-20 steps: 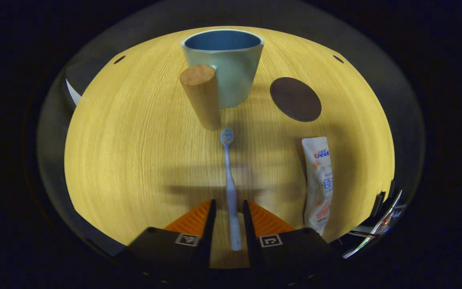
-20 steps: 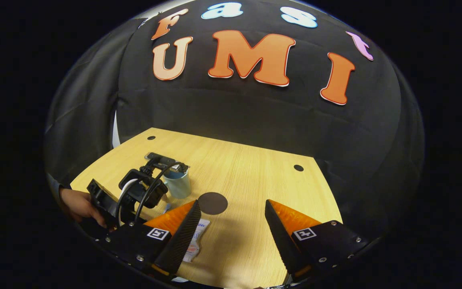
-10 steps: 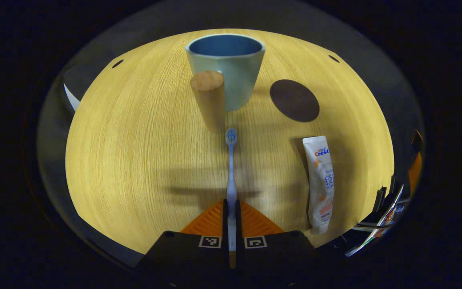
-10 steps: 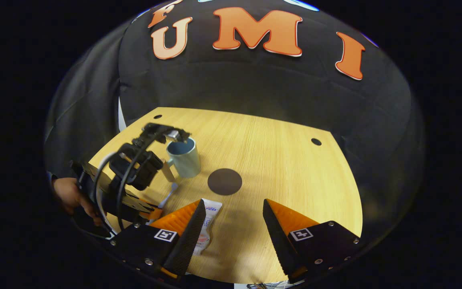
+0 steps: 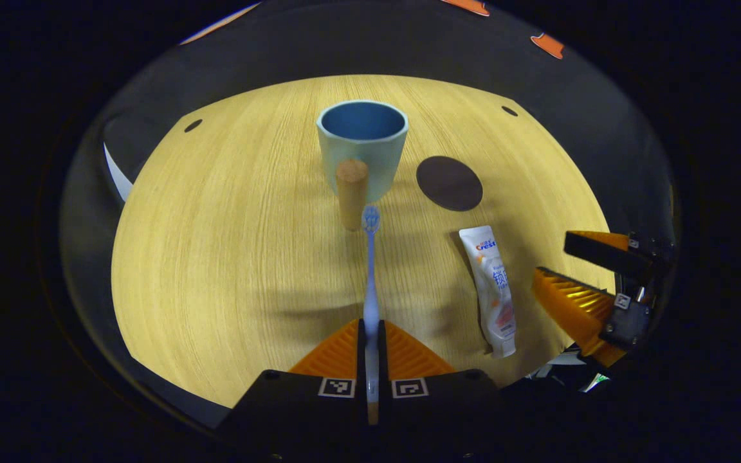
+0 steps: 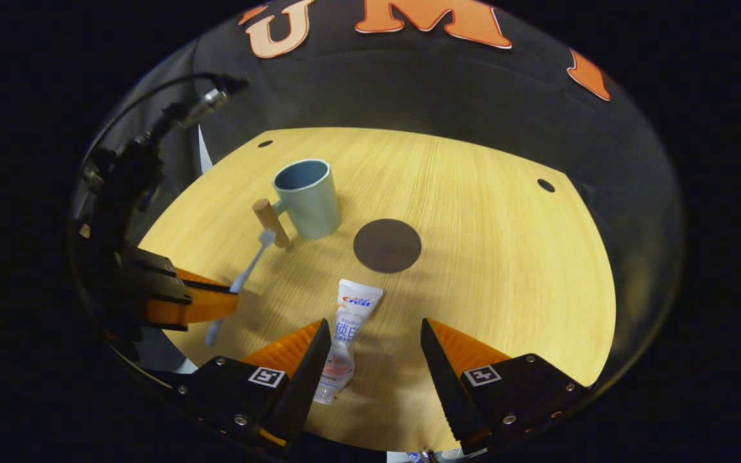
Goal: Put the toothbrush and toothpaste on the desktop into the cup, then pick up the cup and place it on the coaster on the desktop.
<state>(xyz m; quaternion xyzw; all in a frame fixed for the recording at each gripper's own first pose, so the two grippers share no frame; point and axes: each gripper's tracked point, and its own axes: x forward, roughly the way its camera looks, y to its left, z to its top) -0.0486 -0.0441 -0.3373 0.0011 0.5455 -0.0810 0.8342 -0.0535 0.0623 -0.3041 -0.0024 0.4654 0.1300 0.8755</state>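
toothbrush (image 5: 370,270) handle end hidden between jaws

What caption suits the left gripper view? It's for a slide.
Left hand-held gripper shut on the toothbrush, aimed at the cup; toothpaste lying beside the coaster.

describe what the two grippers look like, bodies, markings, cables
Each gripper has two wedge-shaped fingers with ribbed faces on a black body. The left gripper carries a small square black-and-white marker at the base of each finger, and so does the right gripper, whose body also shows silver screws. In the right gripper view, the left gripper's black housing trails a thin black cable to a metal plug.
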